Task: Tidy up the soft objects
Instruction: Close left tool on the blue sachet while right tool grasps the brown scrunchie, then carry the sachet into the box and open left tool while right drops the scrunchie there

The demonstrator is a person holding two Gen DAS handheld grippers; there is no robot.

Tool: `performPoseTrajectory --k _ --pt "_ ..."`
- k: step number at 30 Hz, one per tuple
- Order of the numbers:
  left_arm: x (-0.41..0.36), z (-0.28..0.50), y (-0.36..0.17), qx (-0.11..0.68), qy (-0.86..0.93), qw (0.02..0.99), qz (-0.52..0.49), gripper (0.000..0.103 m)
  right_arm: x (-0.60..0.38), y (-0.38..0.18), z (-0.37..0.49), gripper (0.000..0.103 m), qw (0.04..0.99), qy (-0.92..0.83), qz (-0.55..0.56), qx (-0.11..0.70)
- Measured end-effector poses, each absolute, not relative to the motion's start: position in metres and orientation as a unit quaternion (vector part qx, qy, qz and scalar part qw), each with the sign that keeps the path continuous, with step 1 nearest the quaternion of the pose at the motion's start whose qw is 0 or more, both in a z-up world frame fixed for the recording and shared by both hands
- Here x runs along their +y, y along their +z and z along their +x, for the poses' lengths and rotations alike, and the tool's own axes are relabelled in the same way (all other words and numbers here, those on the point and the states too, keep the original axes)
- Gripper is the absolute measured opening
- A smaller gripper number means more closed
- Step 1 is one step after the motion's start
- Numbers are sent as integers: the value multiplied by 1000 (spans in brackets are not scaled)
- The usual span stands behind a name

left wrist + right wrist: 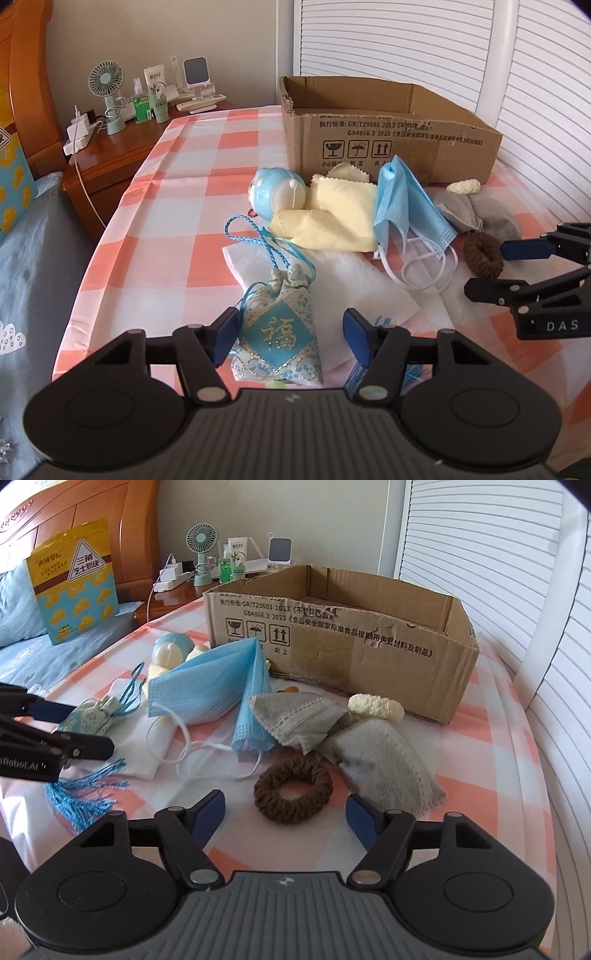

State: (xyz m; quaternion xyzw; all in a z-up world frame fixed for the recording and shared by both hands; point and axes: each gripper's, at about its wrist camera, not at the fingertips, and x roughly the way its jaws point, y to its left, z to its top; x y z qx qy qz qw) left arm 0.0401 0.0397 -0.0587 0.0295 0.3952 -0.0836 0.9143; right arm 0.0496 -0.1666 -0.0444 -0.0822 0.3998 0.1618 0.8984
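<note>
My left gripper [290, 334] is open, its blue pads on either side of a blue embroidered sachet [277, 332] with a cord and tassel; whether they touch it I cannot tell. The sachet also shows in the right wrist view [86, 716]. My right gripper [284, 814] is open, just short of a brown scrunchie [293, 788]. It enters the left wrist view from the right [491, 267]. Blue face masks [210, 686], a grey mask [354, 742], a cream scrunchie [375, 707], yellow cloths [332, 218] and a blue plush toy [277, 192] lie before an open cardboard box [369, 646].
The objects lie on a pink-and-white checked cover [221, 155], partly on a white cloth [351, 280]. A wooden nightstand [110, 147] with a fan, bottles and chargers stands at the far left. White louvred doors [498, 572] are behind the box. A yellow snack bag [74, 579] leans on the headboard.
</note>
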Motion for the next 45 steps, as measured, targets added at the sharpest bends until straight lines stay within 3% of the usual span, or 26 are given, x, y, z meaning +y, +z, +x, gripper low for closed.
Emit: performPoseTrajectory --k 6,11,16,45 --pt "40 43 -58 400 -80 912 31 60 -167 -44 56 67 900 157 -80 399" --pt "48 44 -58 404 -75 912 15 40 -166 -43 58 49 901 152 -81 397" --pt "52 42 -57 406 -81 910 9 34 -165 -39 55 40 901 148 -86 399" --pt "38 38 58 373 -258 886 101 30 -187 36 3 39 920 153 -112 344"
